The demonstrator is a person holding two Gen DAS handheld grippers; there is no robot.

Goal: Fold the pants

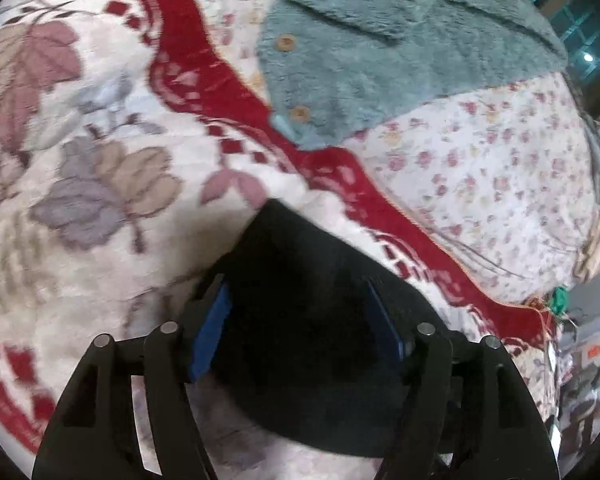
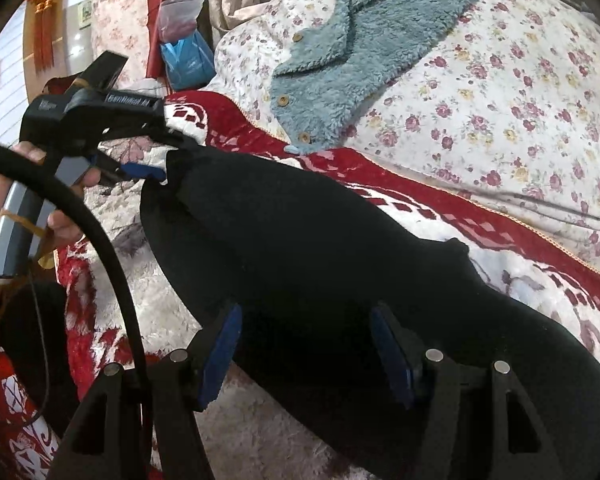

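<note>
Left wrist view: the left gripper (image 1: 300, 320) fills the bottom of the picture, its two black fingers spread wide, with blue pads (image 1: 210, 340) facing inward. Between them, from the centre down to 6 o'clock, lies a dark end of the black pants (image 1: 312, 340). The cloth sits in the gap, but neither pad clearly presses on it. The pants rest on a plush blanket (image 1: 100, 160), cream with leaf patterns and a wavy red border running from 11 o'clock to 4 o'clock. Beyond the border, toward 3 o'clock, lies a flowered quilt (image 1: 480, 168). At 1 o'clock, a fluffy teal cardigan (image 1: 380, 60) with wooden buttons lies on the quilt, its lower corner over the red border.

Right wrist view: the right gripper (image 2: 306, 344) rises from the bottom edge, fingers also wide apart. The pants (image 2: 300, 240) stretch in a long black band from 10 o'clock down to 5 o'clock, passing through the gap between the fingers; both blue pads (image 2: 220, 352) stand at the cloth's edges without closing on it. At 9 o'clock, the left gripper (image 2: 156, 168) appears held by a hand (image 2: 66, 232), its tips at the far end of the pants; from here I cannot tell whether they pinch the cloth. The blanket (image 2: 240, 420) lies beneath. The cardigan (image 2: 360, 60) sits at 12 o'clock on the quilt (image 2: 520, 100).
</note>
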